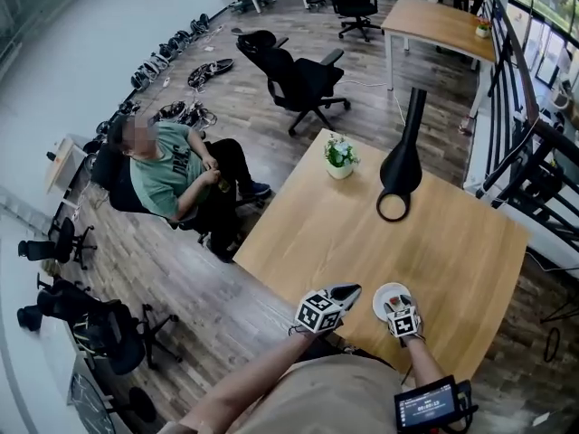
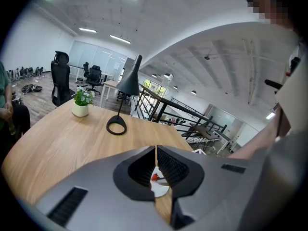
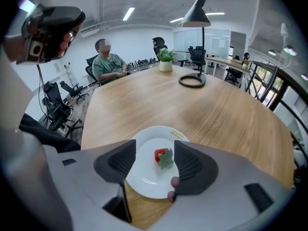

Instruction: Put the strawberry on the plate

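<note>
Nearly all is judged done — strawberry (image 3: 159,155) lies on plate (image 3: 144,182), unclamped between spread right gripper (image 3: 155,154) jaws; left gripper (image 2: 155,150) jaws clenched, empty — only withdrawal is left

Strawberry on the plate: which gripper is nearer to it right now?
Right. The right gripper hangs over the white plate, open jaws either side of the strawberry; the left gripper, shut, sits beside the plate.
</note>
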`<state>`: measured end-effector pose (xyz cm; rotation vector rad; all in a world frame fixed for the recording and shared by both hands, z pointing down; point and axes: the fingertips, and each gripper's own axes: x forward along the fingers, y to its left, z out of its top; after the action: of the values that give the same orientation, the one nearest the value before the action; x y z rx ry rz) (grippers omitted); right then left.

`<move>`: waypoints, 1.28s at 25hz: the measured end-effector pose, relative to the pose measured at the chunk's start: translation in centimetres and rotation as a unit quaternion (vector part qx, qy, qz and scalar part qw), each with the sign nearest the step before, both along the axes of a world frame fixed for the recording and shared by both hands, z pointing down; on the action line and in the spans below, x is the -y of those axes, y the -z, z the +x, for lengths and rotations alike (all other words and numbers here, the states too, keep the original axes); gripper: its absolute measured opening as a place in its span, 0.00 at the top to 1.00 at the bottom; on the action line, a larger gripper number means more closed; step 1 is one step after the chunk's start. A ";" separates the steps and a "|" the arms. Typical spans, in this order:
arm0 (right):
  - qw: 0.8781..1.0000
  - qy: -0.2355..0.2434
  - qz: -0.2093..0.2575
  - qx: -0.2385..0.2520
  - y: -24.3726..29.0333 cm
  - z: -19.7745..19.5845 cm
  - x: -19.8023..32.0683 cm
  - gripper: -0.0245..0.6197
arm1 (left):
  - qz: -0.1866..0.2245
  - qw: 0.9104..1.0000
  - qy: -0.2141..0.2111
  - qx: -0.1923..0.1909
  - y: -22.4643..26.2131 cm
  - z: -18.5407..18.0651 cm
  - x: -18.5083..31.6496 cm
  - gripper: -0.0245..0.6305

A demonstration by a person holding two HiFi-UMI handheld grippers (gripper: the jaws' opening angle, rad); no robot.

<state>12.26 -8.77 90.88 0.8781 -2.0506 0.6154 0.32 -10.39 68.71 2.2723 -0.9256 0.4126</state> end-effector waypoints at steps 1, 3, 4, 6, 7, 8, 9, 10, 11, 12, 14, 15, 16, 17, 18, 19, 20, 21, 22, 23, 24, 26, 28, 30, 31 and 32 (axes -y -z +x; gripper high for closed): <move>1.000 -0.005 0.007 0.006 0.6 -0.3 0.4 0.60 | 0.002 1.000 0.003 0.000 0.0 -0.4 0.2 0.96; 0.999 -0.016 0.022 0.016 2.2 -0.6 0.9 0.60 | 0.005 1.000 0.011 -0.001 0.1 -1.1 0.3 0.96; 0.999 -0.023 0.032 0.020 3.1 -0.6 1.2 0.60 | 0.006 1.000 0.014 -0.003 0.1 -1.3 0.3 0.96; 0.997 -0.039 0.055 0.031 4.9 -0.3 1.8 0.60 | 0.007 1.000 0.020 -0.007 0.3 -1.6 0.3 0.96; 0.996 -0.048 0.066 0.037 5.9 -0.1 2.2 0.60 | 0.008 1.000 0.022 -0.009 0.5 -1.7 0.3 0.96; 0.994 -0.056 0.078 0.045 6.8 0.2 2.6 0.60 | 0.009 1.000 0.024 -0.011 0.6 -1.7 0.3 0.96; 0.992 -0.064 0.090 0.053 7.8 0.5 3.0 0.60 | 0.010 1.000 0.026 -0.014 0.8 -1.7 0.4 0.96; 0.990 -0.071 0.101 0.062 8.8 0.7 3.3 0.60 | 0.012 0.999 0.028 -0.016 1.0 -1.7 0.3 0.96; 0.988 -0.079 0.111 0.072 9.9 0.9 3.5 0.60 | 0.014 0.999 0.030 -0.019 1.2 -1.8 0.3 0.96; 0.986 -0.086 0.121 0.082 11.1 1.0 3.8 0.60 | 0.016 0.999 0.032 -0.023 1.5 -1.8 0.3 0.96; 0.979 -0.100 0.143 0.101 13.5 1.3 4.3 0.60 | 0.020 0.999 0.036 -0.030 2.1 -1.9 0.4 0.96; 0.976 -0.107 0.154 0.111 14.8 1.4 4.6 0.60 | 0.023 0.998 0.037 -0.033 2.4 -2.0 0.5 0.96; 0.972 -0.114 0.165 0.122 16.1 1.5 4.8 0.60 | 0.026 0.998 0.039 -0.037 2.7 -2.1 0.5 0.96; 0.968 -0.120 0.177 0.131 17.5 1.7 5.0 0.60 | 0.029 0.998 0.041 -0.040 3.0 -2.2 0.5 0.96; 0.964 -0.126 0.189 0.140 18.8 1.8 5.2 0.61 | 0.032 0.998 0.044 -0.044 3.4 -2.3 0.5 0.96; 0.959 -0.131 0.201 0.148 20.1 2.0 5.5 0.61 | 0.035 0.997 0.047 -0.049 3.7 -2.3 0.6 0.96; 0.955 -0.136 0.213 0.156 21.5 2.2 5.7 0.65 | 0.038 0.997 0.049 -0.054 4.1 -2.3 0.7 0.96; 0.950 -0.140 0.224 0.164 22.8 2.4 5.9 0.67 | 0.040 0.996 0.052 -0.059 4.5 -2.3 0.8 0.96; 0.946 -0.143 0.234 0.172 24.1 2.6 6.1 0.67 | 0.043 0.995 0.055 -0.065 4.9 -2.3 1.0 0.96; 0.942 -0.146 0.244 0.179 25.5 2.8 6.2 0.67 | 0.046 0.995 0.059 -0.072 5.4 -2.3 1.1 0.96; 0.937 -0.148 0.254 0.186 26.8 2.9 6.3 0.67 | 0.048 0.994 0.062 -0.079 5.9 -2.4 1.3 0.96; 0.929 -0.152 0.274 0.199 29.4 3.0 6.4 0.71 | 0.054 0.992 0.066 -0.093 7.1 -2.5 1.6 0.96; 0.920 -0.155 0.292 0.209 32.0 3.0 6.3 0.71 | 0.061 0.990 0.069 -0.108 8.4 -2.6 1.9 0.96; 0.913 -0.154 0.312 0.216 34.6 2.9 6.0 0.71 | 0.070 0.988 0.068 -0.121 10.0 -2.9 2.2 0.96; 0.909 -0.153 0.321 0.218 35.9 2.7 5.8 0.71 | 0.076 0.987 0.067 -0.128 10.8 -3.0 2.3 0.96; 0.905 -0.152 0.330 0.220 37.1 2.5 5.6 0.71 | 0.082 0.985 0.066 -0.134 11.5 -3.2 2.5 0.96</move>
<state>14.80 -14.37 53.82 1.5892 -2.6167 0.2772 -2.84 -12.93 57.16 2.3234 -0.9905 -0.0294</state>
